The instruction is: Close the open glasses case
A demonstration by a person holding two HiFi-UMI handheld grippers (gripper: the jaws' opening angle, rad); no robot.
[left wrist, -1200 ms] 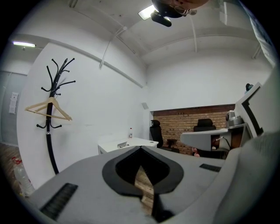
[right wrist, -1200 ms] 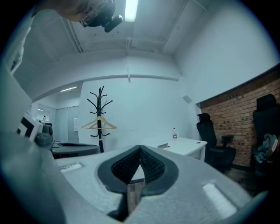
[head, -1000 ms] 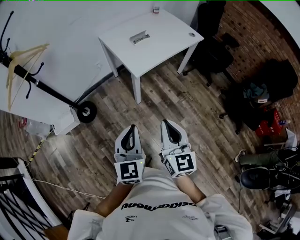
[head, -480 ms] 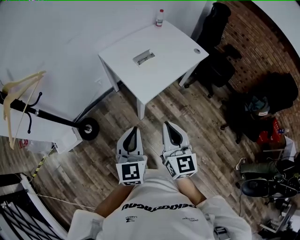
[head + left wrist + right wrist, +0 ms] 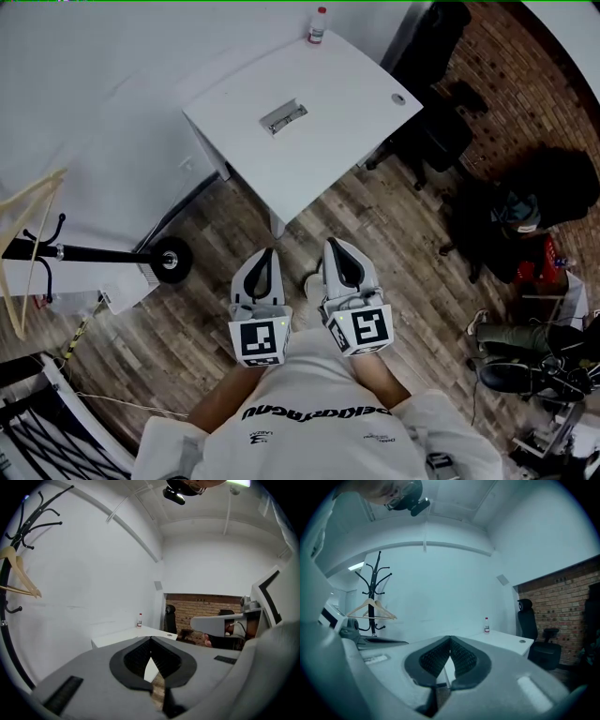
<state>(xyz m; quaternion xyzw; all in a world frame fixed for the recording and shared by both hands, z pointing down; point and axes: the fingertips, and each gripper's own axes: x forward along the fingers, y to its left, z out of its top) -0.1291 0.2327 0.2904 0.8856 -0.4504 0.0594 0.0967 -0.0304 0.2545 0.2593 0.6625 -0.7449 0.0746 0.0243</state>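
Note:
The open glasses case (image 5: pixel 283 116), a small grey oblong, lies near the middle of the white table (image 5: pixel 328 141) in the head view, far ahead of both grippers. I hold my left gripper (image 5: pixel 264 255) and right gripper (image 5: pixel 336 246) side by side, close to my body and above the wooden floor. On both, the jaws are pressed together with nothing between them. In the left gripper view the shut left gripper (image 5: pixel 151 640) points at the table (image 5: pixel 124 635). The right gripper (image 5: pixel 450 639) points the same way. Neither gripper view shows the case.
A small bottle (image 5: pixel 319 23) stands at the table's far corner. A coat stand with a wheeled base (image 5: pixel 169 259) and a wooden hanger (image 5: pixel 28 234) is at the left. Black office chairs (image 5: pixel 441 122) and bags (image 5: pixel 525 206) crowd the right side.
The table with the case has come closer and sits larger in the head view. The coat stand has slid leftward. Both grippers keep the same shut pose.

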